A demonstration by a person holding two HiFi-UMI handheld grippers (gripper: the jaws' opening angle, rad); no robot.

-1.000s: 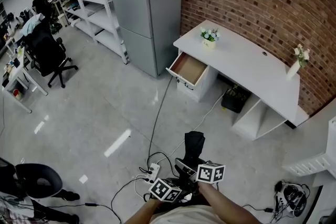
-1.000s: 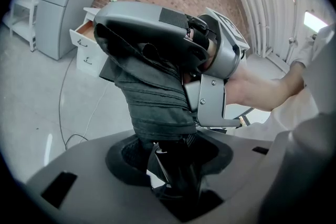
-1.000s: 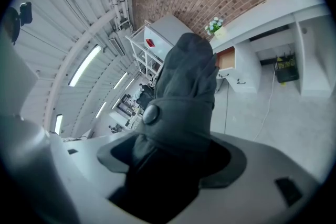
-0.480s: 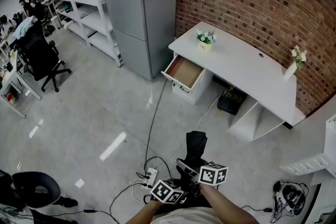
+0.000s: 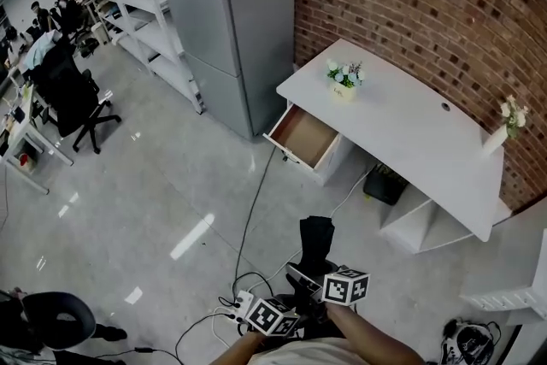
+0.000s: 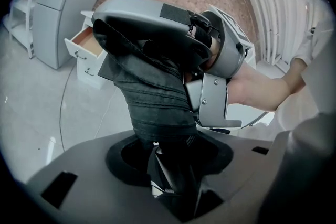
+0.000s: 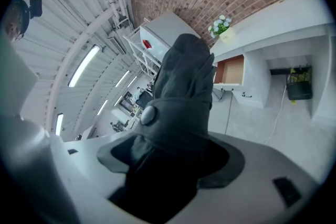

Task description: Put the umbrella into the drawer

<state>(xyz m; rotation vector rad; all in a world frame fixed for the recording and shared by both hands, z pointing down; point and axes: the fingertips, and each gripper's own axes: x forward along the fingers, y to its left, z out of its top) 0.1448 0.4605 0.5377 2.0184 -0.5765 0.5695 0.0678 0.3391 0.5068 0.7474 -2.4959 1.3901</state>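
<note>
A folded black umbrella [image 5: 316,242] points forward and up, low in the head view, with both grippers holding it. My left gripper [image 5: 297,306] is shut on its lower end, and the dark fabric [image 6: 157,97] fills its jaws. My right gripper [image 5: 313,281] is shut on the umbrella [image 7: 181,92] just ahead, beside a strap with a round button. The right gripper's grey body [image 6: 212,55] shows in the left gripper view. The open drawer [image 5: 301,135], with a brown inside that holds nothing visible, sticks out from the left end of the white desk [image 5: 419,141], well ahead of the umbrella's tip.
A power strip with cables [image 5: 243,303] lies on the floor just left of my hands, and one cable runs toward the drawer. A grey fridge [image 5: 222,13] stands left of the desk. A flower pot [image 5: 344,78] and a vase [image 5: 504,122] sit on the desktop. Office chairs [image 5: 73,94] stand far left.
The desk and open drawer have shifted lower and nearer in the head view as both grippers travel together toward them. The hold on the umbrella looks the same.
</note>
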